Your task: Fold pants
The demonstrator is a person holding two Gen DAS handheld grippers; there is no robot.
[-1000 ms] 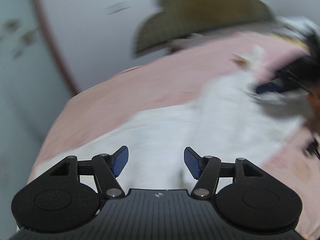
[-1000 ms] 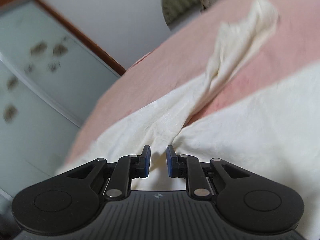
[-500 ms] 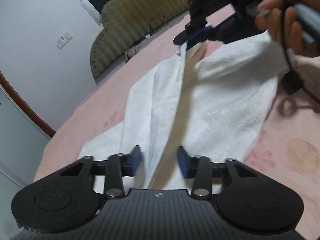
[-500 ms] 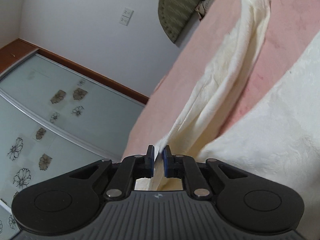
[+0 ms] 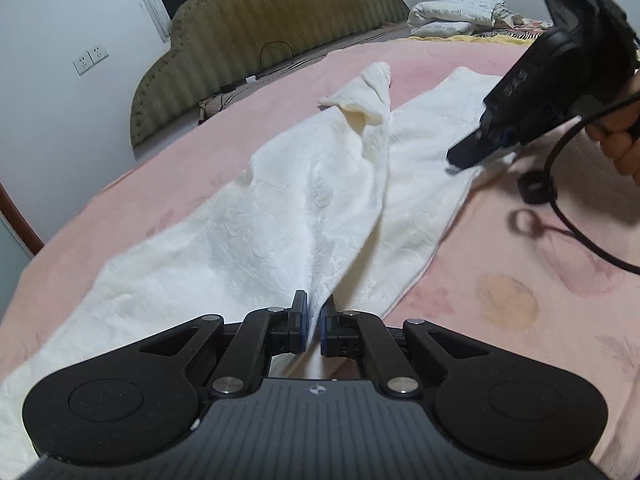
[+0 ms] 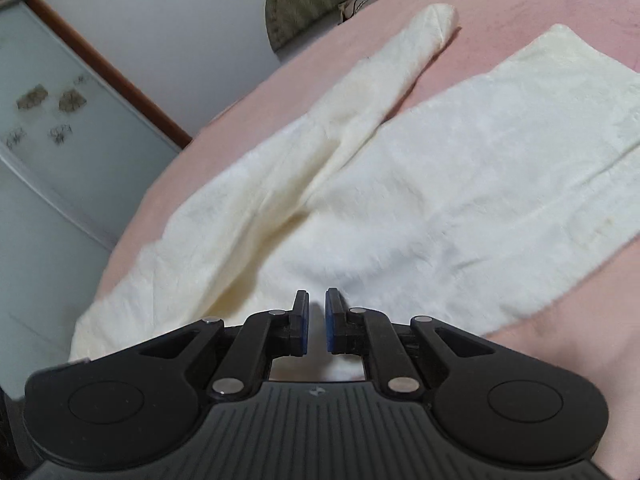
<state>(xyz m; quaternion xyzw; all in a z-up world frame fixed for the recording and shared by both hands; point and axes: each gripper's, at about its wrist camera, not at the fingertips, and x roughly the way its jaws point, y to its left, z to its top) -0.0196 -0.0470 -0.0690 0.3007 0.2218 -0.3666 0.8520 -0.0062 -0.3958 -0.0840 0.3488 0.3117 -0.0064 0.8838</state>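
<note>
Pants [image 5: 320, 200], one cream-white pair, lie spread on the pink bed [image 5: 520, 280]; two legs run away toward the headboard [image 5: 256, 40], the left one rumpled and folded back at its cuff, the right one lying flat; in the right wrist view the pants [image 6: 460, 168] show the same two legs, one narrow and creased, one broad and smooth. Left gripper [image 5: 314, 322] has its two fingers [image 5: 300, 320] drawn close together with a ridge of white fabric pinched between them, the cloth rising in a tented fold from the bed to the blue pads. Right gripper [image 5: 480, 148], seen from the left wrist view, sits low at the edge of the right leg near its far end, with a hand [image 5: 624, 136] behind it and one black cable [image 5: 560, 184] looping down onto the bed; from its own camera the right gripper [image 6: 317, 320] shows two fingers [image 6: 334, 320] set narrow with a slim gap between the pads; whether any cloth sits in that gap I cannot tell, since the fabric lies just beyond the tips. One stack of folded bedding [image 5: 460, 12] rests at the far side of the bed; two wall sockets [image 5: 91, 58] sit side by side on the wall left of the headboard.
</note>
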